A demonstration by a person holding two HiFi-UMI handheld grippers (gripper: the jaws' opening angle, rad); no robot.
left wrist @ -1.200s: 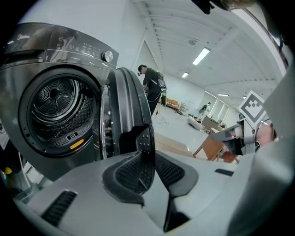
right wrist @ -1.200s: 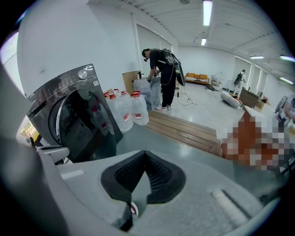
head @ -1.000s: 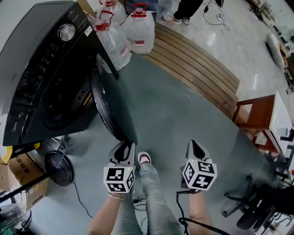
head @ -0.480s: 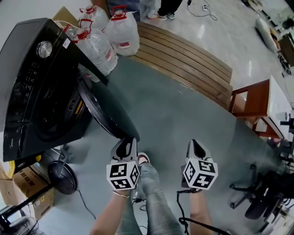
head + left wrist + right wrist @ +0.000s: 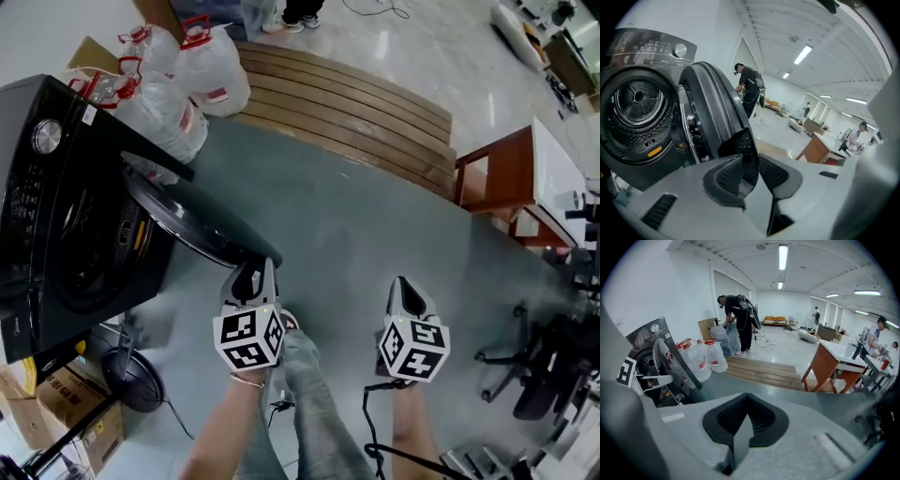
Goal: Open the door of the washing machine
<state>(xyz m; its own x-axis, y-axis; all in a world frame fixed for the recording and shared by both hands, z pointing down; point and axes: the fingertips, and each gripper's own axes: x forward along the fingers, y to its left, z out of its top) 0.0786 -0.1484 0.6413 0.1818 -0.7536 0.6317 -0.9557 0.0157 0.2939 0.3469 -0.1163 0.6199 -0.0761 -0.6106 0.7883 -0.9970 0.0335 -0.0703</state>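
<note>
Black, round and thick-rimmed, the door (image 5: 192, 230) of the dark front-loading washing machine (image 5: 66, 216) has swung wider over the last second and stands well clear of the drum mouth, at ten o'clock from the left gripper (image 5: 251, 277); the opening looks essentially done. That gripper's jaws have just been easing apart, and the door's edge sits between them, seemingly no longer pinched. At three o'clock, the right gripper (image 5: 405, 292) hangs closed and empty.

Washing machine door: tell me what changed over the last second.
The door has swung further open, drawn toward the person by the left tool. That tool's jaws have just been opening, with the door's edge between them. The right tool stays shut and empty beside it. The washing machine stands as before.
</note>
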